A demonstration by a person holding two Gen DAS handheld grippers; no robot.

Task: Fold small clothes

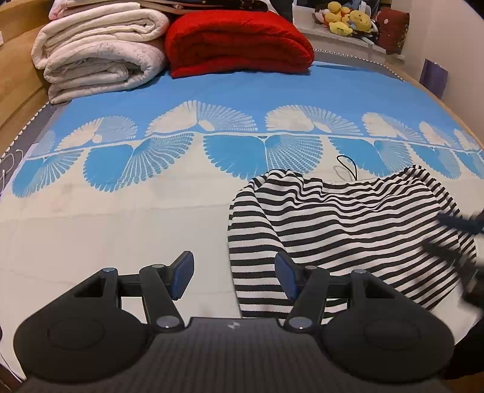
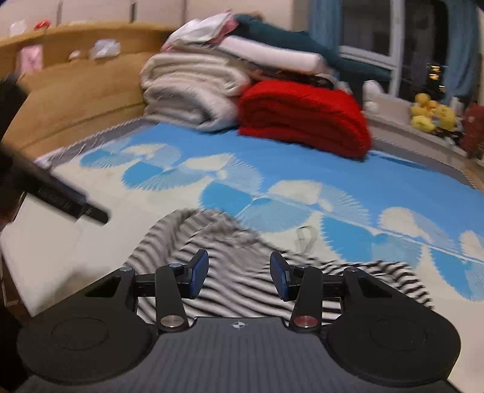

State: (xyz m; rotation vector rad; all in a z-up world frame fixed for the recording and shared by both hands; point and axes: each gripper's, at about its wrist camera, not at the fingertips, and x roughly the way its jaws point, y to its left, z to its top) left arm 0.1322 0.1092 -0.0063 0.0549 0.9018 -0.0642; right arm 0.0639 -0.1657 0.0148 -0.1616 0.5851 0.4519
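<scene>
A small black-and-white striped garment [image 1: 348,229] lies crumpled on the blue-and-white bedsheet [image 1: 121,217], with a thin black loop at its far edge. My left gripper [image 1: 234,276] is open and empty, hovering over the garment's left edge. The right gripper shows blurred at the right edge of the left wrist view [image 1: 459,241]. In the right wrist view my right gripper [image 2: 239,276] is open and empty, just above the striped garment [image 2: 242,272], which is motion-blurred. The left gripper's black finger [image 2: 60,196] shows at the left there.
A folded red blanket [image 1: 239,45] and a stack of white quilts [image 1: 99,54] sit at the head of the bed. A wooden headboard [image 2: 75,102] runs along the left. Yellow plush toys [image 1: 348,18] sit on the windowsill. The sheet left of the garment is bare.
</scene>
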